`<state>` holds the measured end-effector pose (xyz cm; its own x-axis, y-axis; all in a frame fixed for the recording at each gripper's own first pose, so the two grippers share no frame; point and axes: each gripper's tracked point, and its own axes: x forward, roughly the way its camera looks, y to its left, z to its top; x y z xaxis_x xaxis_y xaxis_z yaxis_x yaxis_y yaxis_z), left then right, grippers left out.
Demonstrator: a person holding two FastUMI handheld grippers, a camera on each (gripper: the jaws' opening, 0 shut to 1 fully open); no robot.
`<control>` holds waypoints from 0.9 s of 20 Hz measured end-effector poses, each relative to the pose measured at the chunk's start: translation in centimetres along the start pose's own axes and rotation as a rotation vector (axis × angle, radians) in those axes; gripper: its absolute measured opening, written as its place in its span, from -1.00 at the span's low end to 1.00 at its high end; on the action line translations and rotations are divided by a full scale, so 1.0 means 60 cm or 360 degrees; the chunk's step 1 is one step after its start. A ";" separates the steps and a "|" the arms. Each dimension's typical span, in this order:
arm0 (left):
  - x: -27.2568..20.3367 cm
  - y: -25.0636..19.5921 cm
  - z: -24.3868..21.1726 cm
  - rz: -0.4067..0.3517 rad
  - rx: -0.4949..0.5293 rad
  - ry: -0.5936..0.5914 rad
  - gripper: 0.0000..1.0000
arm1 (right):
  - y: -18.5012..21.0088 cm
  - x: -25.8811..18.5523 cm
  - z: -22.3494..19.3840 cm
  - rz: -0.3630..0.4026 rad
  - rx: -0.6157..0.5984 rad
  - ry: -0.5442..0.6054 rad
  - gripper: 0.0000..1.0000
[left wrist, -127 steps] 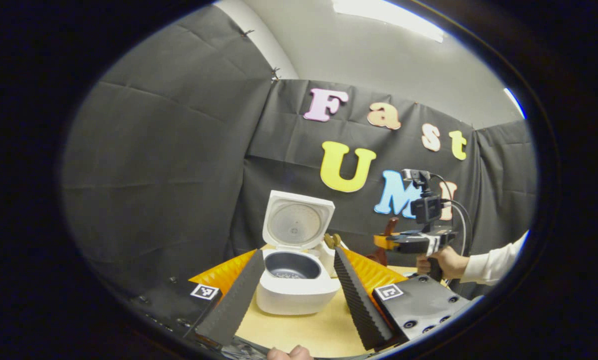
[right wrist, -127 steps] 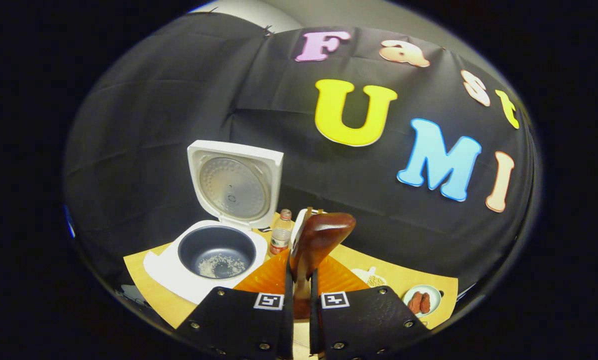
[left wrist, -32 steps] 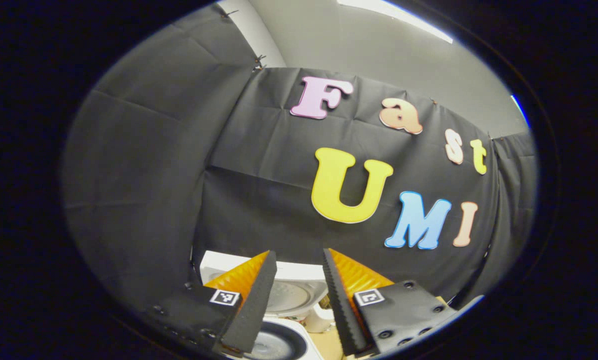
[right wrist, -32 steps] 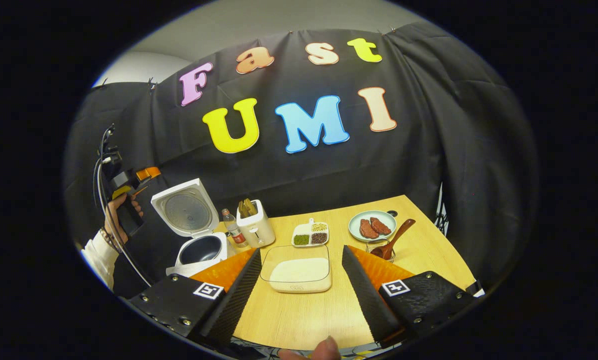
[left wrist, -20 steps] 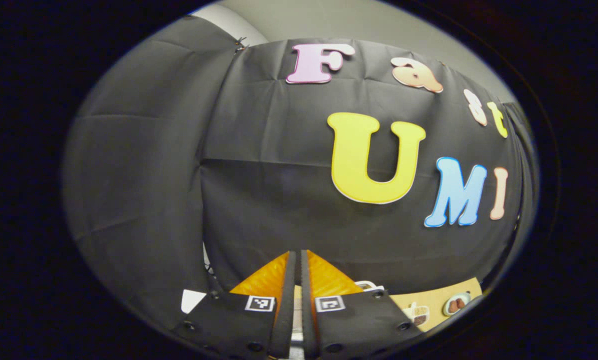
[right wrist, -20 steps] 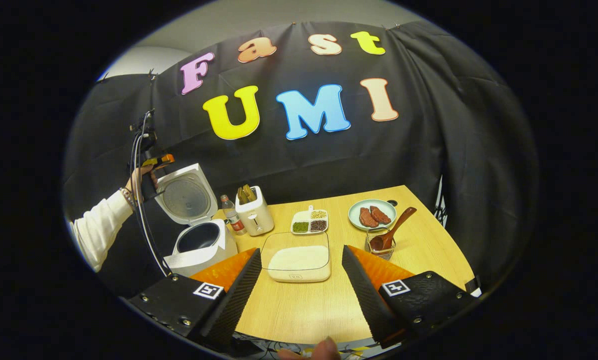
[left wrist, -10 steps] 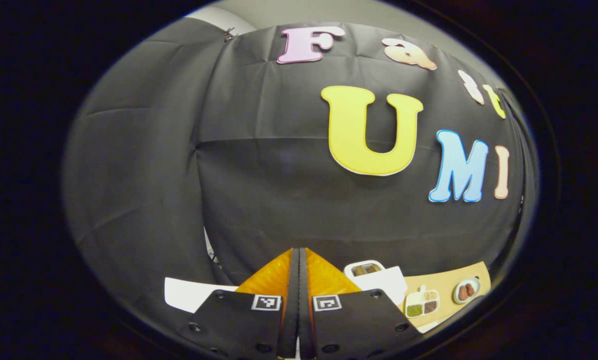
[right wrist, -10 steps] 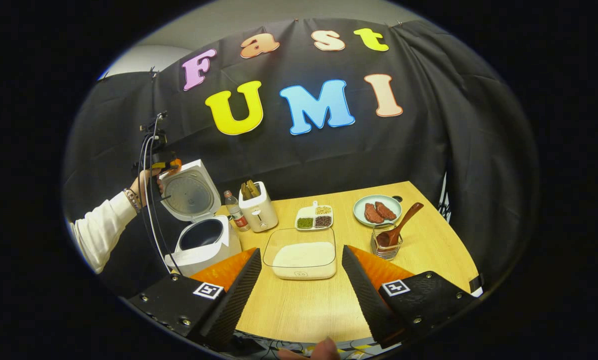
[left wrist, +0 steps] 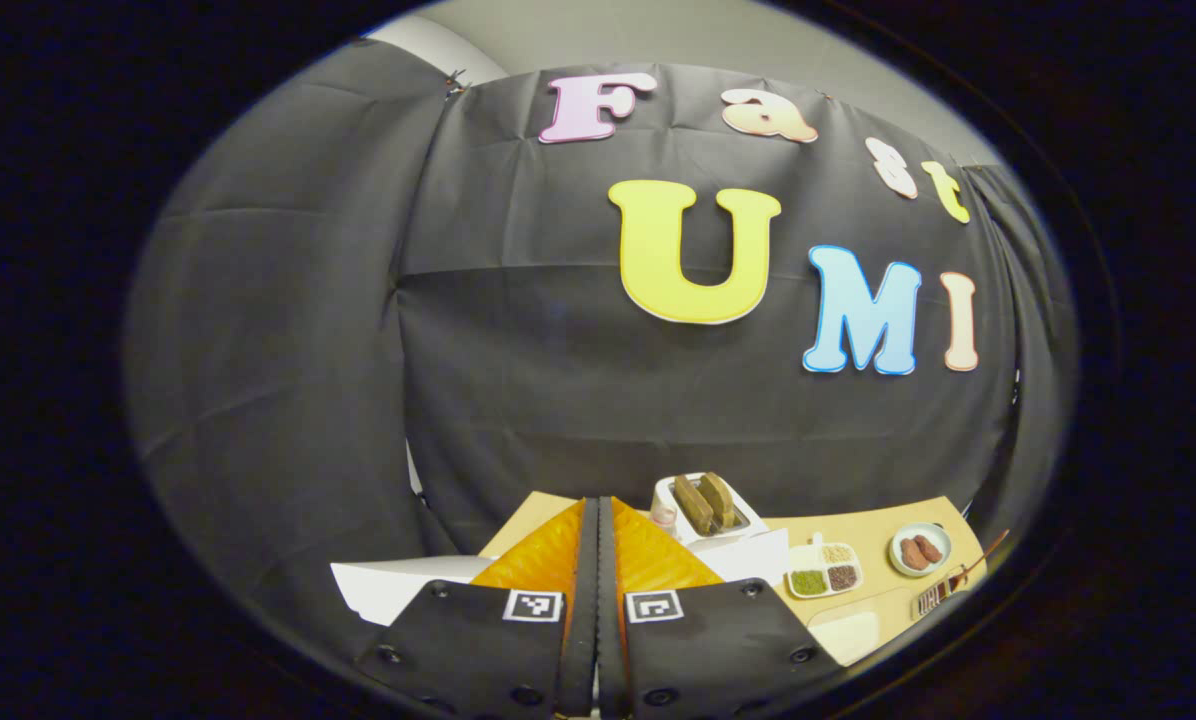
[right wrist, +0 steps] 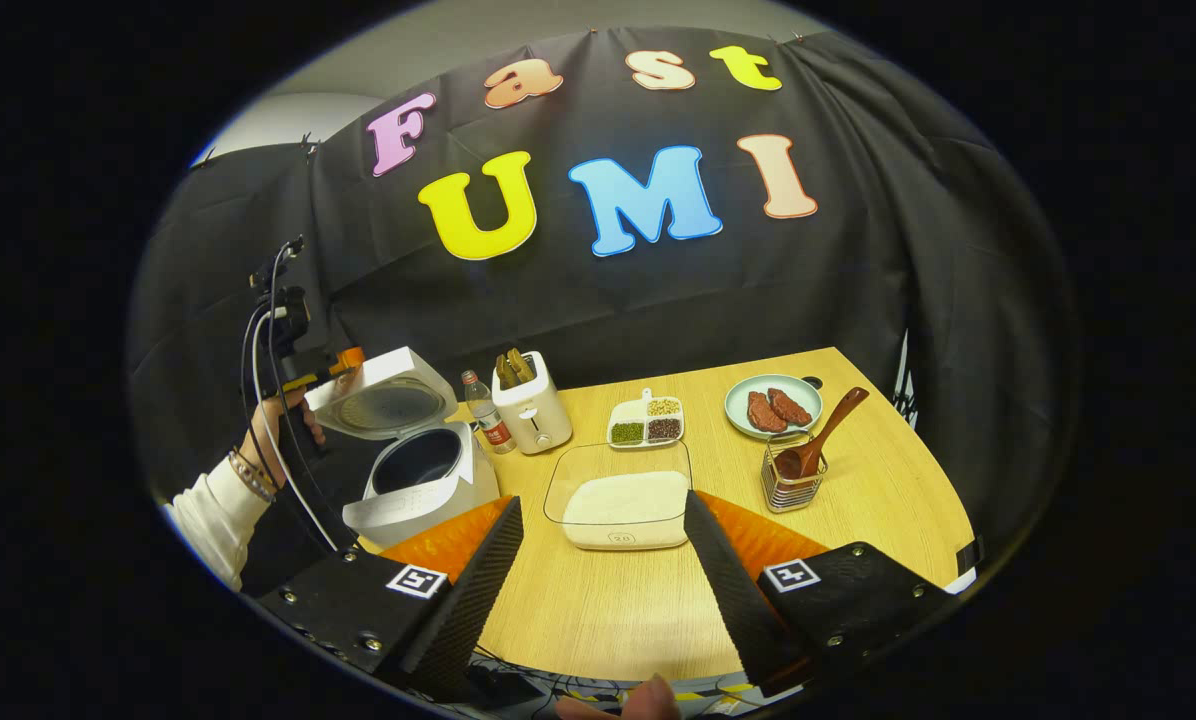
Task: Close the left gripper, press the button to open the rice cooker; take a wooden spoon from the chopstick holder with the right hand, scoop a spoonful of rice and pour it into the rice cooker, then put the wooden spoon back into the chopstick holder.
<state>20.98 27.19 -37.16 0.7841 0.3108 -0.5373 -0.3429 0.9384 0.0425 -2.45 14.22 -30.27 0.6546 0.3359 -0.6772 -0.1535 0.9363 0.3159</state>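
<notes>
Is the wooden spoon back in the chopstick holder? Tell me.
Yes, the wooden spoon stands bowl-down in the chopstick holder, free of the open right hand-held gripper.

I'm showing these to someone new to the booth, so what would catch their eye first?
Probably the white rice cooker at the table's left end, its lid half lowered with the shut left tongs against its top edge. Next, the wooden spoon leaning out of the wire chopstick holder on the right, beside a plate of meat.
</notes>
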 end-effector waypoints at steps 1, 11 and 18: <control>-0.014 -0.005 -0.026 -0.0001 -0.0021 0.0024 -0.81 | 0.002 0.000 -0.002 0.0004 0.0002 0.0003 0.98; -0.072 -0.023 -0.238 0.0010 -0.0063 0.0217 -0.81 | 0.014 -0.001 -0.045 0.0020 0.0010 0.0080 0.98; -0.074 -0.010 -0.303 0.0019 -0.0075 0.0207 -0.80 | 0.020 -0.001 -0.065 0.0031 0.0018 0.0114 0.97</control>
<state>8.31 22.48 -50.10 0.7073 0.2967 -0.6416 -0.3778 0.9258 0.0116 -5.58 15.72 -32.44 0.5969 0.3607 -0.7167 -0.1570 0.9285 0.3365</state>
